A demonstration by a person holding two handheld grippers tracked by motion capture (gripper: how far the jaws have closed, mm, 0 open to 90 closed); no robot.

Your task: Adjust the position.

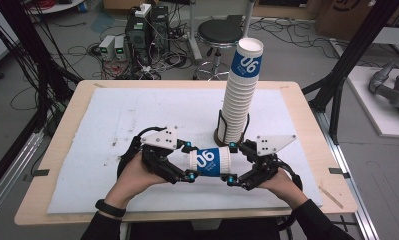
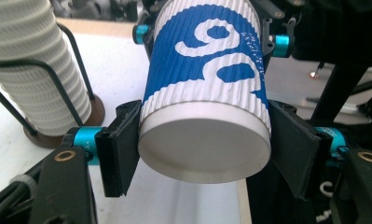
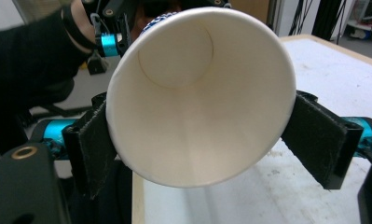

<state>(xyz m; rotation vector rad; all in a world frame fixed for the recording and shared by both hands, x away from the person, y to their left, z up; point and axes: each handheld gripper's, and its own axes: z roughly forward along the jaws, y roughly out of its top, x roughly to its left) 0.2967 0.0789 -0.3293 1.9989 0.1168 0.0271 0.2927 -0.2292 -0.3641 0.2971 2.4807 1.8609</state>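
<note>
A white ribbed paper cup (image 1: 209,161) with a blue "06" band lies level in the air between my two grippers, above the white mat (image 1: 137,120). My left gripper (image 1: 189,161) is shut on the base end; in the left gripper view both pads (image 2: 120,149) press the sides of the cup (image 2: 204,93) by its flat bottom. My right gripper (image 1: 232,163) stands at the rim end. In the right gripper view I look into the cup's open mouth (image 3: 197,93), and my right gripper (image 3: 202,142) is open, with a pad (image 3: 314,135) close beside the round, unsquashed rim.
A tall leaning stack of like cups (image 1: 239,95) stands in a black wire holder (image 1: 221,131) just behind the grippers, also in the left gripper view (image 2: 34,70). The mat covers a wooden table (image 1: 307,125). A black stool (image 1: 219,32) and cables sit on the floor beyond.
</note>
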